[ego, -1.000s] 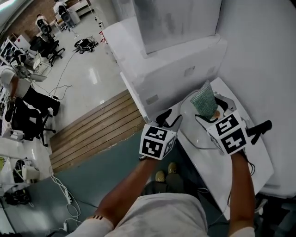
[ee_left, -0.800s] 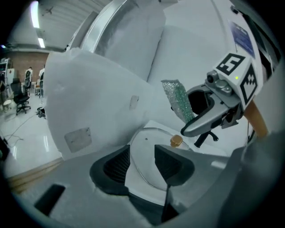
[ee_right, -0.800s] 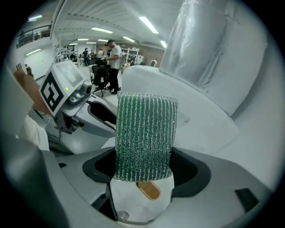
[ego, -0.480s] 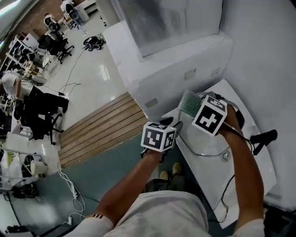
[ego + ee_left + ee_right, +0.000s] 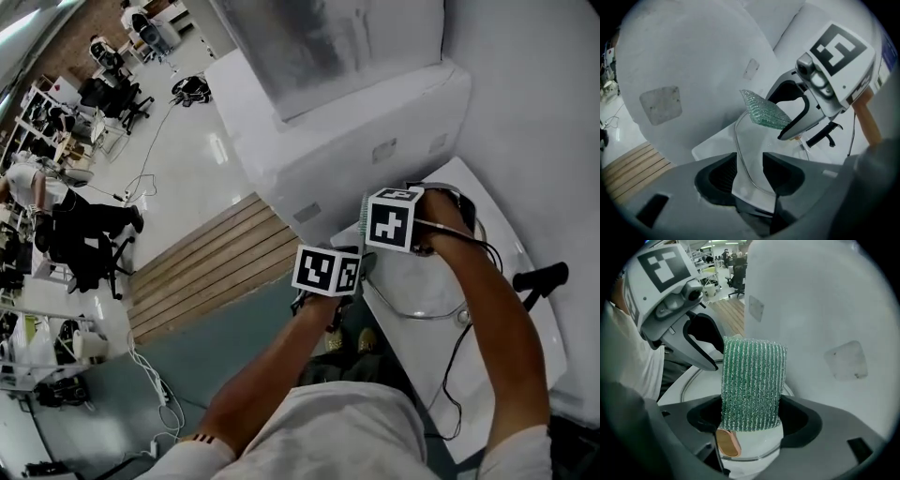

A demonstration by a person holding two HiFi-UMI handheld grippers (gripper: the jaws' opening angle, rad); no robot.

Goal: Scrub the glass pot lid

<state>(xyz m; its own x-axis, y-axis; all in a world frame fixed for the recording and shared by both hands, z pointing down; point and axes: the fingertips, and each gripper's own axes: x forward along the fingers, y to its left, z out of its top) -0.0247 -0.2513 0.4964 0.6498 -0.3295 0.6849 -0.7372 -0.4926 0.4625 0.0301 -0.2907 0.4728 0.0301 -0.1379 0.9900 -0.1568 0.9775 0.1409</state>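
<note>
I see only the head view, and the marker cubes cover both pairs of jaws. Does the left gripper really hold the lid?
Observer: Yes. In the left gripper view, the left gripper is shut on the rim of the glass lid. The metal edge runs between its jaws.
Operator: And the right one, what does it hold?
Observer: The right gripper is shut on a green scrub pad, which stands straight out from its jaws.
Operator: Does the pad touch the glass?
Observer: In the left gripper view the pad lies at the lid's far edge and appears to rest on it, but I cannot confirm contact.
</note>
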